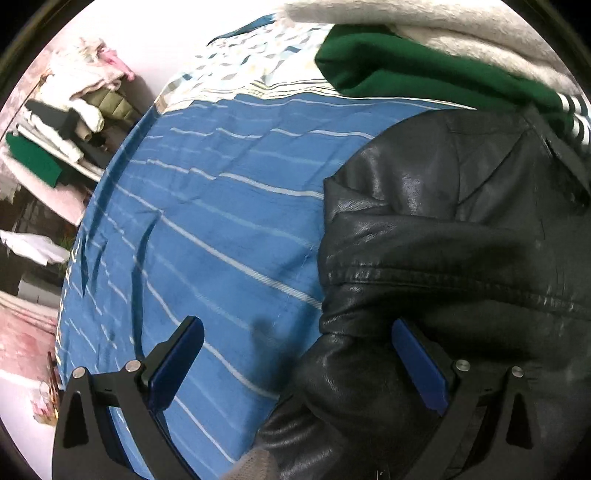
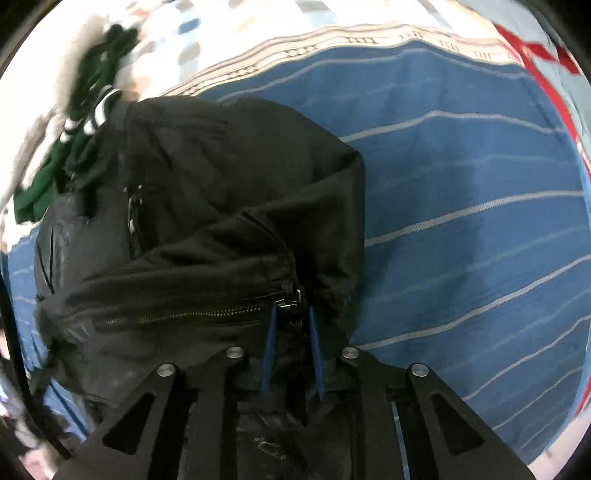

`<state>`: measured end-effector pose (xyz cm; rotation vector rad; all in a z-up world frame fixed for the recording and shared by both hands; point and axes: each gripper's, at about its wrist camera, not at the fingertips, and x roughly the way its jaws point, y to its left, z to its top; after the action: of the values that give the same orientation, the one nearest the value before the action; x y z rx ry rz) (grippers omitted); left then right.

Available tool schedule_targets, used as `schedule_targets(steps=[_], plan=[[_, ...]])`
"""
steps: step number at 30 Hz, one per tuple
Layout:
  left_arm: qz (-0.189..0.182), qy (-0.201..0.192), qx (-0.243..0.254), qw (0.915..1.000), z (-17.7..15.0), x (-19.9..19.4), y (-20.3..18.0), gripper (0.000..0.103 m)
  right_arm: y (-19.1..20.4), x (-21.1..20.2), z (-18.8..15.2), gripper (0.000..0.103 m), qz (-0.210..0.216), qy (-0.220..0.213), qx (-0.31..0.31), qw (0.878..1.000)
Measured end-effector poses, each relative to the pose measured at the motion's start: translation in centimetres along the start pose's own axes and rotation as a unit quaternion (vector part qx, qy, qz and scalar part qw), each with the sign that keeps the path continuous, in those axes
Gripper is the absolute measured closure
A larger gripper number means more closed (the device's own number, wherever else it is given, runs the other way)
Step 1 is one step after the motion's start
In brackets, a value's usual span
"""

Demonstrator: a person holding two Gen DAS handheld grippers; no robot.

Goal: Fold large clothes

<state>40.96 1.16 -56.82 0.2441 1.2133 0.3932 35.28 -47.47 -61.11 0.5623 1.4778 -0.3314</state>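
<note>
A black leather jacket [image 1: 443, 240] lies bunched on the blue striped bedsheet [image 1: 221, 221]. My left gripper [image 1: 295, 326] hovers wide open at the jacket's lower left edge, one blue pad over the sheet and the other over the leather, nothing gripped. In the right wrist view the jacket [image 2: 221, 203] shows its zipper and lining. My right gripper [image 2: 292, 310] points straight down onto it. Its blue pads [image 2: 269, 350] stand a narrow gap apart, with a fold of jacket by the zipper pull between them, and do not visibly press on it.
A green garment [image 1: 406, 62] with striped cuffs and a white fluffy one [image 1: 443, 22] lie at the jacket's far end. A pile of folded clothes [image 1: 74, 110] sits beside the bed at left. Red-and-blue fabric [image 2: 546, 55] lies at the sheet's [image 2: 461, 221] far right.
</note>
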Motion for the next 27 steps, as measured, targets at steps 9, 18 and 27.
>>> schedule_targets(steps=[9,18,27], plan=[[0.019,-0.005,0.019,0.9996,0.2,0.3,-0.8,0.000,5.8,-4.5,-2.6,0.066,0.022,-0.053,-0.116,0.992],[0.045,0.001,0.032,0.9985,0.5,0.3,-2.1,0.000,7.1,4.1,-4.2,0.083,-0.035,0.044,-0.165,0.985],[0.099,-0.003,0.005,0.9951,-0.2,-3.5,-1.9,0.000,7.1,1.2,-3.8,0.045,-0.002,0.050,-0.158,0.986]])
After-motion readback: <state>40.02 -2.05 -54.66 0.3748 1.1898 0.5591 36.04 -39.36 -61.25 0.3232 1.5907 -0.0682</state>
